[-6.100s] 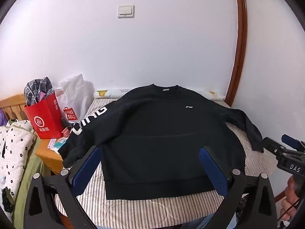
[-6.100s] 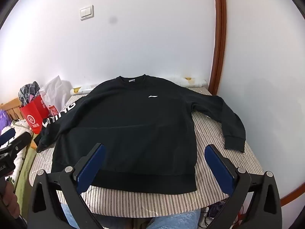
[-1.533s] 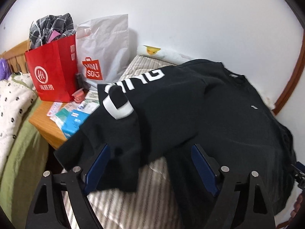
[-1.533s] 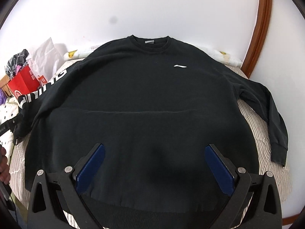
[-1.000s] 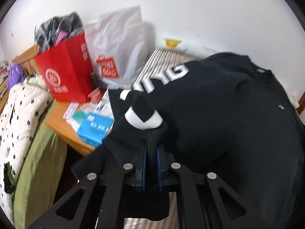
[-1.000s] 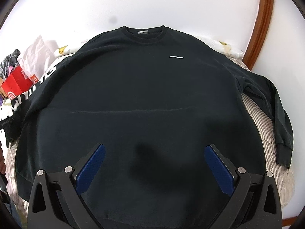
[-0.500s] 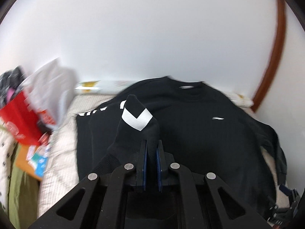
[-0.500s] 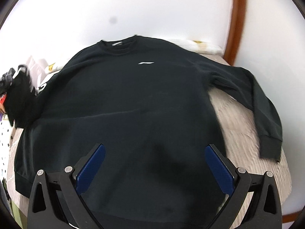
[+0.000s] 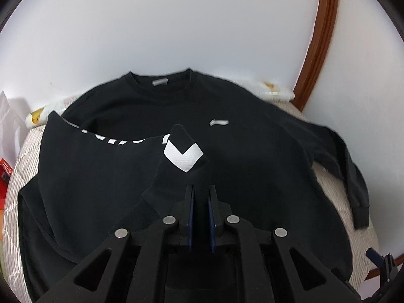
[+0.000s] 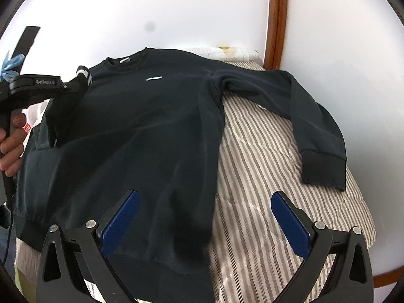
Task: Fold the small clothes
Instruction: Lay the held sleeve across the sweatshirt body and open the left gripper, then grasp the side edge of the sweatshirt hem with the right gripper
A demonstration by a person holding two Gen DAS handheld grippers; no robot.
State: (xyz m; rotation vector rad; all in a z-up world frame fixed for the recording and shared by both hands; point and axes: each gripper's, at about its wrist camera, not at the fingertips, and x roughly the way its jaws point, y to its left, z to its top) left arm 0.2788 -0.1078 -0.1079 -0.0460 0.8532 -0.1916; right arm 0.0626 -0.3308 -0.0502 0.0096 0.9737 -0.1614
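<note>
A black sweatshirt [image 9: 252,151] lies face up on a striped bed, also in the right wrist view [image 10: 151,116]. My left gripper [image 9: 200,197] is shut on the left sleeve [image 9: 184,156], which has white lettering, and holds it lifted over the chest. It shows in the right wrist view [image 10: 80,80] at the left, held by a hand. My right gripper [image 10: 204,217] is open and empty, low over the sweatshirt's right hem edge. The other sleeve [image 10: 310,126] lies spread on the mattress, its cuff [image 10: 323,169] to the right.
The striped mattress [image 10: 252,176] is bare to the right of the sweatshirt. A white wall and a brown wooden door frame [image 10: 275,20] stand behind. A white bag [image 9: 7,121] and a red bag [image 9: 3,169] sit at the far left.
My left gripper has carried the sleeve further right over the sweatshirt's body. My right gripper has shifted right toward the sweatshirt's right side and stays open.
</note>
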